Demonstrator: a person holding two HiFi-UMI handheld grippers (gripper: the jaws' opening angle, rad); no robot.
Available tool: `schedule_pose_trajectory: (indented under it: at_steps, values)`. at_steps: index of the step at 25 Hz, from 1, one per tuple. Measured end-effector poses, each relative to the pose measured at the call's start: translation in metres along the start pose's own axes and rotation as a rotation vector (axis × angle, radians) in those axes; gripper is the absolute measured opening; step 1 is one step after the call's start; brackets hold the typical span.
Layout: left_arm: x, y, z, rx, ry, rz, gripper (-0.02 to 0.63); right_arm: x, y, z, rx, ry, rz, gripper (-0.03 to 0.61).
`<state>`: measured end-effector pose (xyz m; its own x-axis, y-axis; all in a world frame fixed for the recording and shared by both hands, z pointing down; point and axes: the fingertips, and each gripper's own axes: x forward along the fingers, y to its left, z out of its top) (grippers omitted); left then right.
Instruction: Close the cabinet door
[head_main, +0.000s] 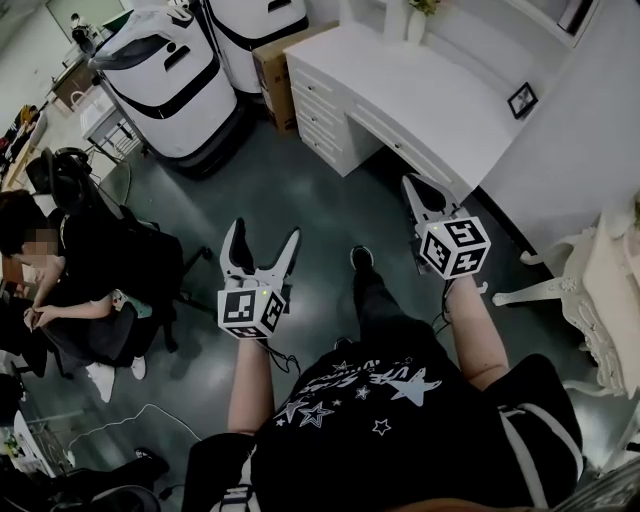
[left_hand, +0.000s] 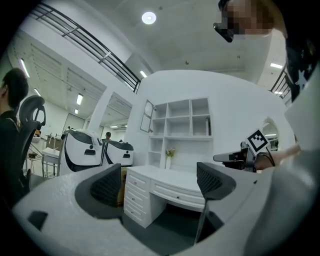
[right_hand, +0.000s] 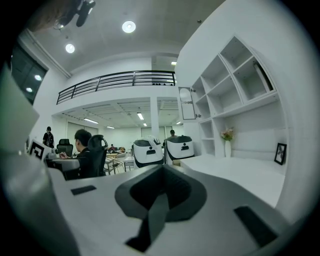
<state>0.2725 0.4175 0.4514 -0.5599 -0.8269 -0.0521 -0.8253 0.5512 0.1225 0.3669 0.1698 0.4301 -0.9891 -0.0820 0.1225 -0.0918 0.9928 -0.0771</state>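
Note:
The cabinet is a white shelf unit (left_hand: 181, 120) above a white desk (head_main: 400, 95). Its small glazed door (left_hand: 147, 116) at the upper left stands swung open; the right gripper view shows the same door (right_hand: 186, 103) ajar. My left gripper (head_main: 262, 248) is held level over the dark floor, well short of the desk, open with nothing between its pads (left_hand: 107, 187). My right gripper (head_main: 420, 192) is nearer the desk's front corner and shut, its pads (right_hand: 161, 192) meeting on nothing. It also shows in the left gripper view as the right gripper (left_hand: 225, 158).
Two large white machines (head_main: 165, 75) and a cardboard box (head_main: 272, 62) stand left of the desk. A person sits on an office chair (head_main: 70, 285) at the left. An ornate white chair (head_main: 590, 290) is at the right. A vase (left_hand: 169, 159) and picture frame (head_main: 521, 99) sit on the desk.

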Motion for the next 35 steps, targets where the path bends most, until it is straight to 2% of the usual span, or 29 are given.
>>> schedule_pose_trajectory:
  at_steps: [7,13,19,28,35]
  values:
    - [0.061,0.036,-0.005,0.017,0.014,0.021,0.472,0.075,-0.030,0.005,0.018,-0.017,0.027,0.006]
    - [0.148,0.068,0.000,0.034,0.024,0.050,0.474,0.162,-0.092,0.019,0.052,-0.023,0.020,0.006]
    - [0.247,0.092,0.019,0.057,0.020,0.047,0.474,0.239,-0.154,0.051,0.048,-0.044,0.022,0.005]
    - [0.377,0.106,0.035,0.070,-0.003,0.022,0.474,0.319,-0.247,0.080,0.069,-0.066,-0.019,0.005]
    - [0.464,0.127,0.048,0.068,-0.039,0.011,0.474,0.379,-0.298,0.102,0.066,-0.096,-0.022,0.005]
